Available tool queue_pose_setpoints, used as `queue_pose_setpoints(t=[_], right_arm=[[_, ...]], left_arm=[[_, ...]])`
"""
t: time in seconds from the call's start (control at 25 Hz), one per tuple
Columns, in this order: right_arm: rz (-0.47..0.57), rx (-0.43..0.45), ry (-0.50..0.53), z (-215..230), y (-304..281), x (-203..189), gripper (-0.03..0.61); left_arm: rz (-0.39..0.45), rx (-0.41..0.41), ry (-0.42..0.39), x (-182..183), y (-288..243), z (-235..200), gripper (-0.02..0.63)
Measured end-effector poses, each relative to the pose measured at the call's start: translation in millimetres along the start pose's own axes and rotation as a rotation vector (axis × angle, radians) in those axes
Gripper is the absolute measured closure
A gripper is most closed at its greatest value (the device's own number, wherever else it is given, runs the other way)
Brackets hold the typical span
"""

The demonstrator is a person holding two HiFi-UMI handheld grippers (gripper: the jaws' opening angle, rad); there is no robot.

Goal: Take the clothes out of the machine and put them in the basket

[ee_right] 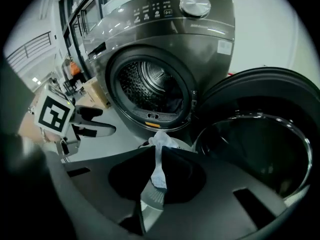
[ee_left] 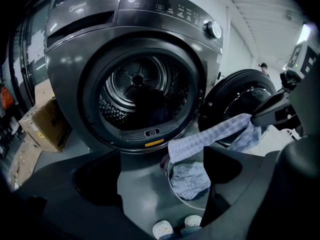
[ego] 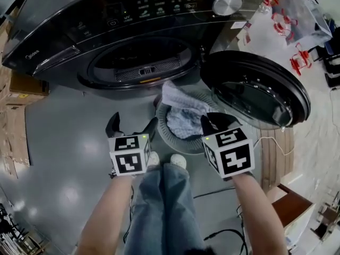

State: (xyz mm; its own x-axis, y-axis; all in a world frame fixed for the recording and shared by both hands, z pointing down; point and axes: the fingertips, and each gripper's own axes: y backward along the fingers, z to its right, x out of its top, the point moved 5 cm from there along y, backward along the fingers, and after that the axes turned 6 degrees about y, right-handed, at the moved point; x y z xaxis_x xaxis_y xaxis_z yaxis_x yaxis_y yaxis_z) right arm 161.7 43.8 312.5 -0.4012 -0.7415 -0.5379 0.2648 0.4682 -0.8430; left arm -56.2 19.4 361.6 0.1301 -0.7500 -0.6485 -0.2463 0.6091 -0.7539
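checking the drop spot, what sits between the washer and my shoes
The basket, holding a pale checked cloth; a second cloth hangs over it from the shut right tongs. The head view shows it.

Drum mouth (ego: 141,54) clear, door (ego: 255,92) aside

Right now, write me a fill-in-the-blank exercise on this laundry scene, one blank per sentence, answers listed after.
The right gripper has its jaws ____ on the checked cloth.
The left gripper has its jaws ____, with nothing between them.
In the head view, the door of the machine hangs open at the picture's ____.
A second cloth lies ____ the basket.
Missing words: shut; open; right; inside.
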Motion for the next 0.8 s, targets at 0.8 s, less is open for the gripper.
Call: queue_pose_setpoints(t=[0.8], right_arm=[[-0.181, -0.003, -0.090, 4.7, -75.1, -53.1, 0.328]], left_arm=[[-0.022, -0.002, 0.030, -19.5, -7.4, -4.5, 0.110]])
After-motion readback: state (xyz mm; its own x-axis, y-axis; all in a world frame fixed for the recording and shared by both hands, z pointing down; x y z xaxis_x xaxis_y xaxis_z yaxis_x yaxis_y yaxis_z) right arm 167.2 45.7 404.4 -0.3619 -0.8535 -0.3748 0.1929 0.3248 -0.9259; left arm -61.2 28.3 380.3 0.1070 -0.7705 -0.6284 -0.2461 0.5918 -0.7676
